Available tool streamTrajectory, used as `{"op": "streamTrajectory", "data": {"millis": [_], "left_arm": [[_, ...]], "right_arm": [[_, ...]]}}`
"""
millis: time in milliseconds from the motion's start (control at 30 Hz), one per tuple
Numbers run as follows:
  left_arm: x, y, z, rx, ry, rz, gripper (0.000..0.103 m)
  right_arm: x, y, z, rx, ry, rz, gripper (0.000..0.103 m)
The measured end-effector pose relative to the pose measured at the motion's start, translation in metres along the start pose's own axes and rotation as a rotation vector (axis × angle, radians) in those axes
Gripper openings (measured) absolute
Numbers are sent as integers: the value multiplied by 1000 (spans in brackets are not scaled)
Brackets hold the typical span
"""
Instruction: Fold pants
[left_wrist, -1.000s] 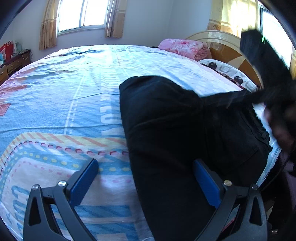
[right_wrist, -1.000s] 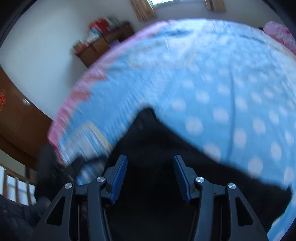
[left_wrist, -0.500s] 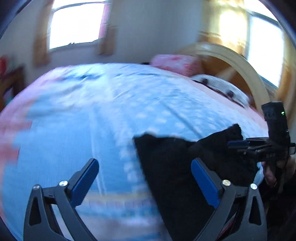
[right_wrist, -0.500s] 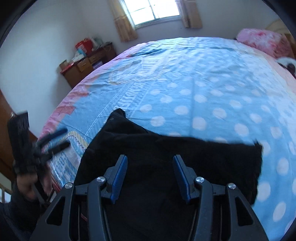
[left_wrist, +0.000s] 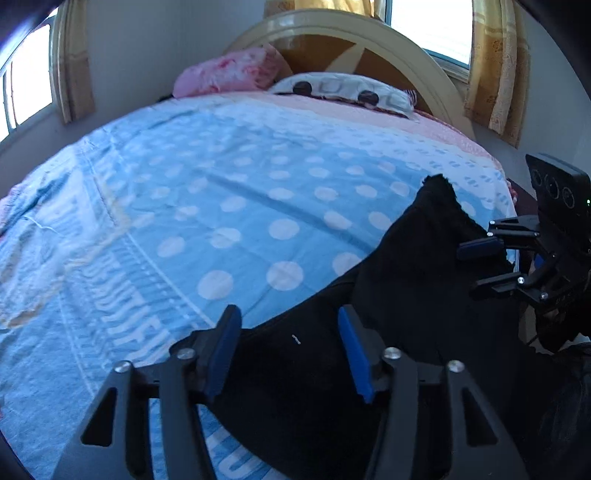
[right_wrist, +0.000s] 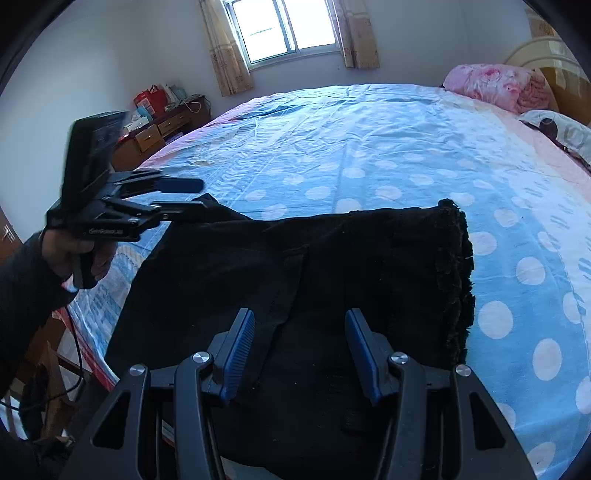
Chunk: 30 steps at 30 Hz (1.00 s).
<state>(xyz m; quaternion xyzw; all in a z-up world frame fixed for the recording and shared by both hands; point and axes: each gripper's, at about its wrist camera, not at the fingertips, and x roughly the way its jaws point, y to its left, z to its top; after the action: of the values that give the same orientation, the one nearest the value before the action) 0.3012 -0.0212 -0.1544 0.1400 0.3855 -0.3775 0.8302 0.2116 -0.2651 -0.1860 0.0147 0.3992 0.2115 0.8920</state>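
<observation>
Pants (right_wrist: 295, 277) lie folded across the bed (right_wrist: 369, 147), frayed hem toward the pillows. Left tongs (right_wrist: 192, 195) (just narrowed) and right tongs (right_wrist: 300, 350) both gape, gripping nothing.

Our black left gripper (right_wrist: 199, 195) jaws just narrowed, pads apart at nine o'clock; black right gripper (right_wrist: 299, 350) gapes, both angled down.

Bed (right_wrist: 369, 122): covered by a blue sheet (left_wrist: 229, 206) printed with white polka dots, a band of pale lettering and a pink border. Black pants (right_wrist: 332, 266) are laid folded at the near edge, the frayed hem turned toward the headboard (left_wrist: 354, 40). A pink quilt (right_wrist: 491, 83) is bundled at the head end, and a white pillow with dark round spots (left_wrist: 343, 88) is placed just beside it.
</observation>
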Motion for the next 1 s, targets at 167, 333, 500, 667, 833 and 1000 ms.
{"op": "streamTrajectory", "data": {"millis": [167,333,500,667,833,1000], "left_arm": [[4,-5,-1,-2,30,-4,13],[2,20,2,-131,0,-51,13],[21,25,-4,-233,6,-33,14],[29,14,-2,-179,3,33,19],[1,-4,2,-97,-55,162,56],[-30,-22,-7,-86,-149,214,91]], "right_arm": [[0,-1,-3,-18,-18,9,53],[8,-8,-7,-10,-11,21,53],[6,-8,-8,9,32,-4,53],[2,-5,-15,-5,36,-22,54],[-23,-4,7,58,-55,30,53],[-20,8,32,-7,-119,59,53]]}}
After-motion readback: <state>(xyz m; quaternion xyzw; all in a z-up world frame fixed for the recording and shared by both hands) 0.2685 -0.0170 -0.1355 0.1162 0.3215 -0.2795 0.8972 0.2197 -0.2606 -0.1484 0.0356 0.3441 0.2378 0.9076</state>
